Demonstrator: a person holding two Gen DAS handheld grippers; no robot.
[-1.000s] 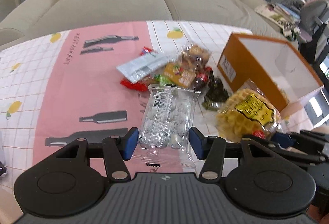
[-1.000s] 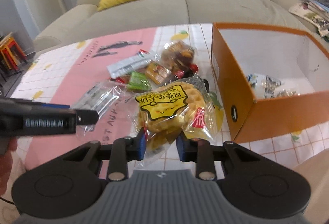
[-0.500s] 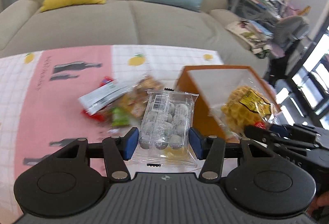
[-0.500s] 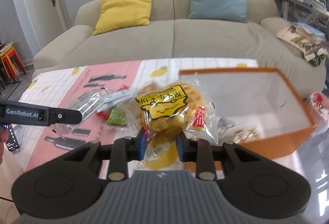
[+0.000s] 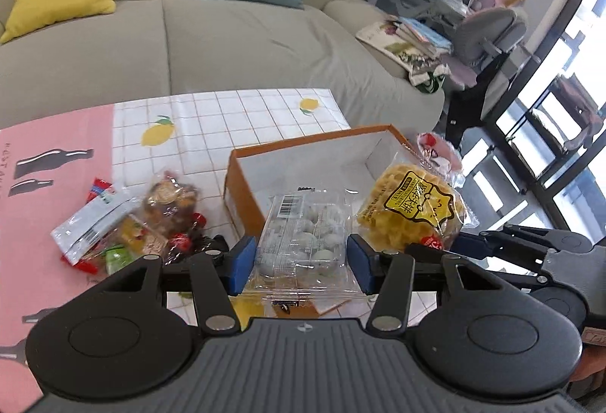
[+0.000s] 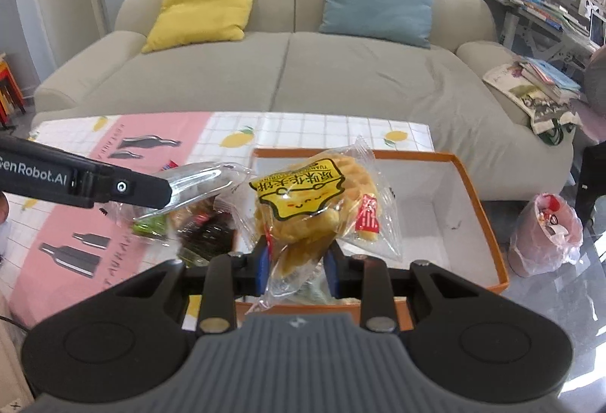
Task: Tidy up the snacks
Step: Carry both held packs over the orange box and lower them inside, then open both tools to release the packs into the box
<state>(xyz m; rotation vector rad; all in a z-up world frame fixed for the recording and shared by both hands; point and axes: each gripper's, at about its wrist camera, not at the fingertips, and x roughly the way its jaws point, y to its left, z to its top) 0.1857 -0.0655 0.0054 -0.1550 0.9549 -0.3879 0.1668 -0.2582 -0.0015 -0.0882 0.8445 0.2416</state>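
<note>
The left gripper [image 5: 299, 263] is clamped across a clear egg pack [image 5: 303, 231], blue pads on its two long sides. The right gripper [image 6: 297, 263] pinches a waffle bag [image 6: 314, 201] by its lower part, so the bag stands up out of the jaws. Both packs hang above the orange box [image 6: 481, 208]: in the left view the egg pack overlaps the box's near left corner, and the waffle sits at about 3 o'clock from it.

The egg pack looks light, its film glossy and likely slippery; the rounded pieces inside give the pads something firm to bear on, but a hard squeeze could crush them. The wide hold across the middle seems sound.

The waffle bag is puffed and soft, and the cake probably crumbles. Its grip takes in loose film as well as cake, so the bag may sag or twist. Holding nearer the middle of the cake would be steadier.

The remaining snacks [image 5: 125, 227] lie heaped on the tabletop at 9 o'clock from the box.
</note>
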